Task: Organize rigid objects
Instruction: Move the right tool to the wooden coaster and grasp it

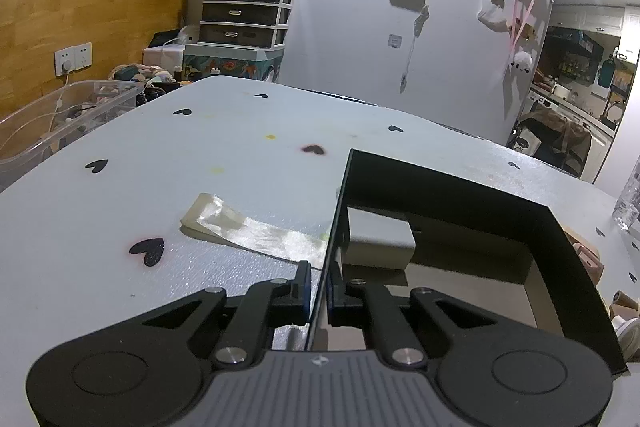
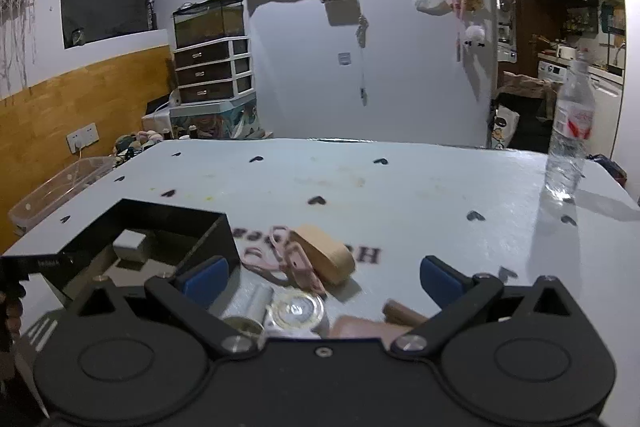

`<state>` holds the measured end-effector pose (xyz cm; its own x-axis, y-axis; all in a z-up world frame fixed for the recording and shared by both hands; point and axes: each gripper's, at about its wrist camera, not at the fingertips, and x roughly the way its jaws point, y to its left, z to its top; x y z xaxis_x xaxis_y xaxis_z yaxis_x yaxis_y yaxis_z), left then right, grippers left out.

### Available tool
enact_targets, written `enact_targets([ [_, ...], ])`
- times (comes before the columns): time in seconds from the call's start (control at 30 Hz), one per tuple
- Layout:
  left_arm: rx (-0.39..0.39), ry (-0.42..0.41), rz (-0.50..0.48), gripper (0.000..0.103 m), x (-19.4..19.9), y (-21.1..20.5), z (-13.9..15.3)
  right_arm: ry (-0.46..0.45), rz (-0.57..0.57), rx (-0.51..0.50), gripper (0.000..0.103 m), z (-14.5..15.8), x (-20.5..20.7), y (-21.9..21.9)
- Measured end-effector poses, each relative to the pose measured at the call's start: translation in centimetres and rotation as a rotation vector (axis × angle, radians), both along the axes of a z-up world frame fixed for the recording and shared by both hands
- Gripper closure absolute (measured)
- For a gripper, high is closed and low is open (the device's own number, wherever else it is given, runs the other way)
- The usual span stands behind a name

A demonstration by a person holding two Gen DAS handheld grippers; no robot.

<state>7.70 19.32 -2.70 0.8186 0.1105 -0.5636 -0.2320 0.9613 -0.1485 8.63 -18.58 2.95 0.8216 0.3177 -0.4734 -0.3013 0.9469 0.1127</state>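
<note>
A: On the near wall of the black box, the left gripper is clamped, one pad outside, one inside, thin wall pinched btwn them. Looks like it's steadying the box.

B: And the right gripper?

A: Jaws wide apart, nothing btwn the pads. It hangs just right of the box, over the loose pile.

B: What's in the pile?

A: Relative to the box: tan block just beside its right wall, pink clip thing touching that block on the box side, silver cylinder and round clear-faced piece nearer the camera, brown pieces further right. One grey block already inside the box.

B: Which one's next?

A: Can't say for sure. My guess is the tan block; it sits dead ahead btwn the open pads, a bit beyond them. Its long axis runs diagonal, far end toward the box, near end away. So the jaws prob need a small roll to close across its short side.

B: Nearer hand?

A: Right, clearly. Left is busy w/ the wall.
</note>
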Motion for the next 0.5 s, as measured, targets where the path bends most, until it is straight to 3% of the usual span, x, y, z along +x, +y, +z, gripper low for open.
enact_targets([
  [0.23, 0.001, 0.001, 0.004, 0.095, -0.1, 0.1, -0.1, -0.033, -0.09, -0.007, 0.0, -2.3, -1.4, -1.3],
  [0.5, 0.0, 0.001, 0.004, 0.095, -0.1, 0.1, -0.1, 0.055, -0.217, -0.062, 0.0, -5.5, -0.5, -2.3],
])
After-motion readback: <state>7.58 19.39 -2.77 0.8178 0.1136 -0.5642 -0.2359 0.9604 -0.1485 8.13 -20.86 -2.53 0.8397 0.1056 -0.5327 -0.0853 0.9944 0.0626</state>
